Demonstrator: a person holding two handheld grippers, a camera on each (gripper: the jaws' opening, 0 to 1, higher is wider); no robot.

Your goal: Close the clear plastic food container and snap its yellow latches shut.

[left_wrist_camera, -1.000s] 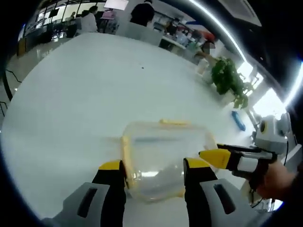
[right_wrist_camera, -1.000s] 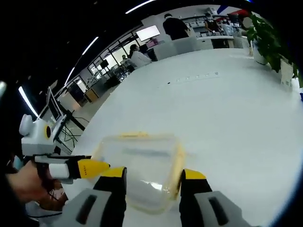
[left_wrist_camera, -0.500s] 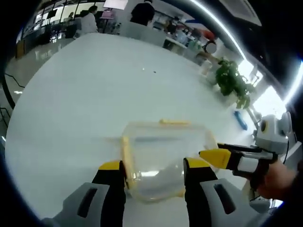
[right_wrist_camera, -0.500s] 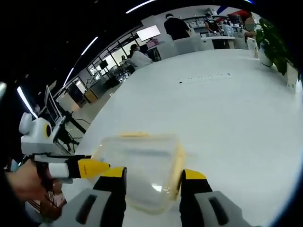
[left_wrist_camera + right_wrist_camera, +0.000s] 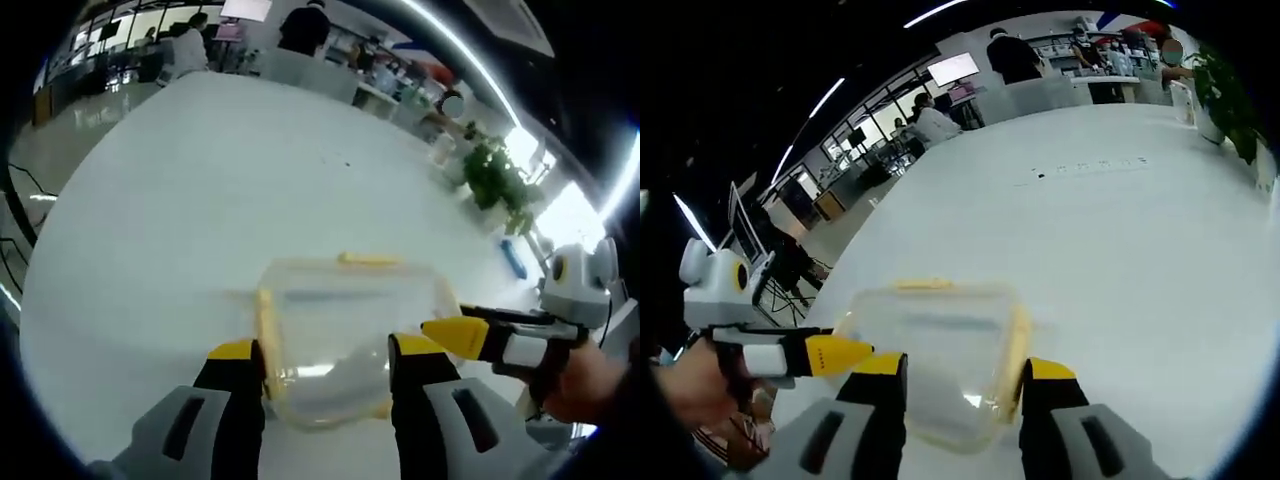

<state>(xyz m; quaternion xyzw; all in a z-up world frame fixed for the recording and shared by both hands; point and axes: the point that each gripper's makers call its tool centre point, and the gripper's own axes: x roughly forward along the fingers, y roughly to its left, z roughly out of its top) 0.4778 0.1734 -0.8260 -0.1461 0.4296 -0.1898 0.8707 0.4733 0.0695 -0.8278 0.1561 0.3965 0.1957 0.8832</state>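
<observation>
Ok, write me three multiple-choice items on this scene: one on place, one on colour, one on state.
1. Where does the clear container sit?
A. on the white table
B. on a chair
C. on the floor

2. What colour are the container's latches?
A. red
B. yellow
C. green

3. How do the left gripper's jaws stand?
A. shut tight together
B. gripping a cup
C. apart, either side of the container's near end

Key: 1 A, the tabletop lies under it; 2 B, yellow strips line its rim; 3 C, the container shows between the jaws.
</observation>
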